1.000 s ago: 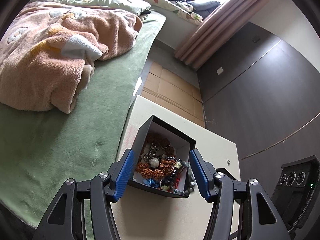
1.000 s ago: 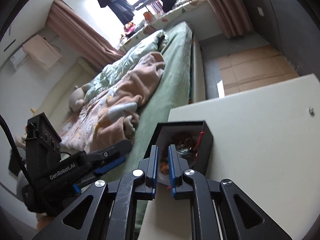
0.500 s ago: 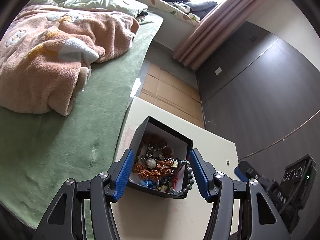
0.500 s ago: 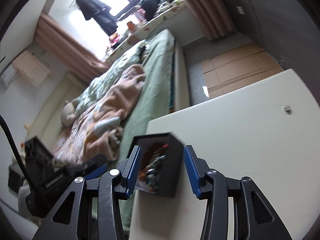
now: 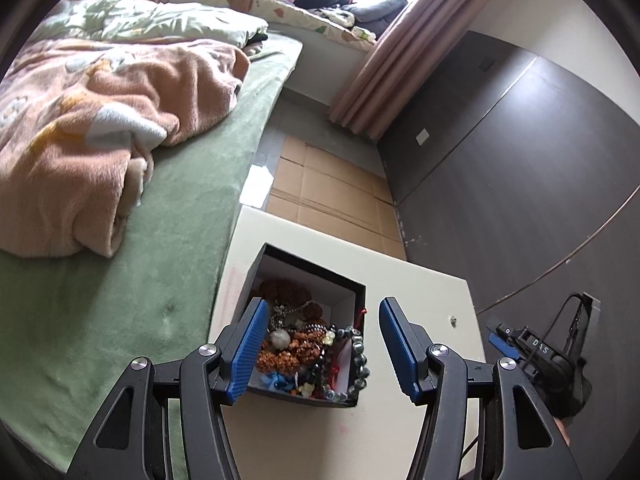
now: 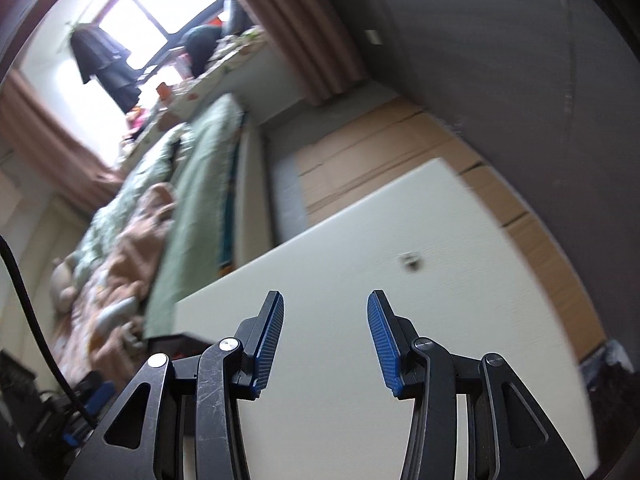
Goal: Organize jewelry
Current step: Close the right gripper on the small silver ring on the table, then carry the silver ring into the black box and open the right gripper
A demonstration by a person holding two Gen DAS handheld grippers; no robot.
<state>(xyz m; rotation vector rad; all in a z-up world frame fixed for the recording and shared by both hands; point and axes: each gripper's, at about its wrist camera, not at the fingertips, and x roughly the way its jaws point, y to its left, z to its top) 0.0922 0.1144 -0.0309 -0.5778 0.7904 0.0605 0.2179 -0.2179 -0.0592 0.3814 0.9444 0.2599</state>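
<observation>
Both our grippers now stand spread and empty: the right gripper (image 6: 325, 332), pinched over the jewelry box (image 5: 306, 330) a second ago, has swung away over bare table (image 6: 400, 280). Our left gripper (image 5: 320, 344) straddles the box at the table's bed-side edge, beads heaped inside, so we judge sorting nearly done

Right gripper (image 6: 325, 334) swung away from box (image 5: 306, 326): jaws, nearly shut at box a second ago, now spread wide over bare table (image 6: 400, 240); box only sliver at its 9 o'clock. Left gripper (image 5: 320, 344) jaws wider, right pad off box wall
</observation>
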